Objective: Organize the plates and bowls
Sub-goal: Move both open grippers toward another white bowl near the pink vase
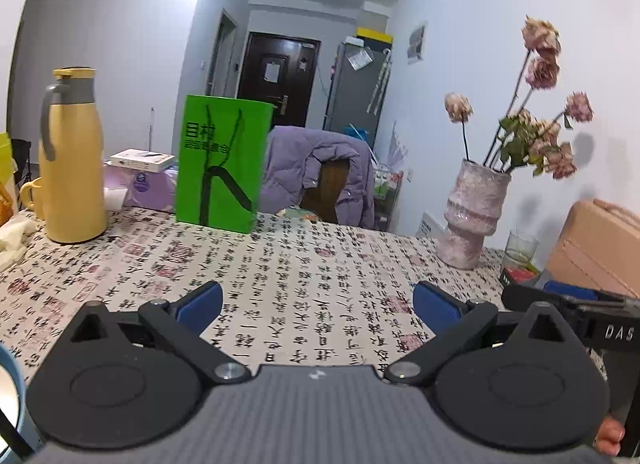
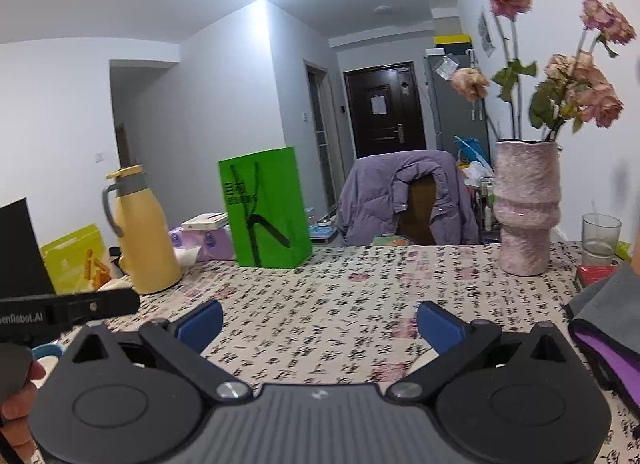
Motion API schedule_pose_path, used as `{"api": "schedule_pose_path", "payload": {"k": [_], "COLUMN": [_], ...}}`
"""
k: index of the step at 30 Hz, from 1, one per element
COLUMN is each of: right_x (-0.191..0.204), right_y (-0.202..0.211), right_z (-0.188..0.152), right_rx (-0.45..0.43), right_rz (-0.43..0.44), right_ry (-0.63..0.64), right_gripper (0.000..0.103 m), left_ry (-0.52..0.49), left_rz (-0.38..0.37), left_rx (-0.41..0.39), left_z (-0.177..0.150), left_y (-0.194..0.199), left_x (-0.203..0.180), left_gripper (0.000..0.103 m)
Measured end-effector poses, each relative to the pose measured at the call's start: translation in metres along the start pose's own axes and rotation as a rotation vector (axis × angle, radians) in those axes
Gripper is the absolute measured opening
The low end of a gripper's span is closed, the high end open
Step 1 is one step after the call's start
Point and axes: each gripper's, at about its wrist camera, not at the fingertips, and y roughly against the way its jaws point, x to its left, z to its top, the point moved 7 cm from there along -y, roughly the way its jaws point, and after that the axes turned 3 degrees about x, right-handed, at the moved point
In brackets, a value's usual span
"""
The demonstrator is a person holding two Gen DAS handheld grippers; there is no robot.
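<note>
My left gripper is open and empty, held low over the calligraphy-print tablecloth. My right gripper is also open and empty over the same cloth. A blue-rimmed white dish shows only as a sliver at the bottom left edge of the left wrist view; its blue rim also peeks out at the lower left of the right wrist view, behind the other gripper's body. No other plates or bowls are visible.
A yellow thermos, a green paper bag, a pink vase of dried roses and a glass stand along the table's far side. A chair with a purple jacket stands behind. A grey-purple cloth lies at the right.
</note>
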Motion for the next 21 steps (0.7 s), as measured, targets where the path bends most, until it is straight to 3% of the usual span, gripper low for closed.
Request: {"api": "schedule_pose_path", "payload": {"k": [9,21], "right_x": [-0.054,-0.096], "right_y": [-0.004,-0.012], "right_z": [-0.001,-0.019], "right_rx": [0.009,0.05], "right_rz": [-0.017,-0.072], "right_ry": [-0.115,-0.216], "right_gripper": [0.103,0.103], "left_ry": [-0.009,-0.063], "left_rz": [-0.048,-0.075], "left_rx": [0.05,0.128], "left_z": [0.001,-0.006], "left_y": [-0.029,-0.066], "left_x": [-0.036,-0.076], "left_gripper": [0.103,0.103]}}
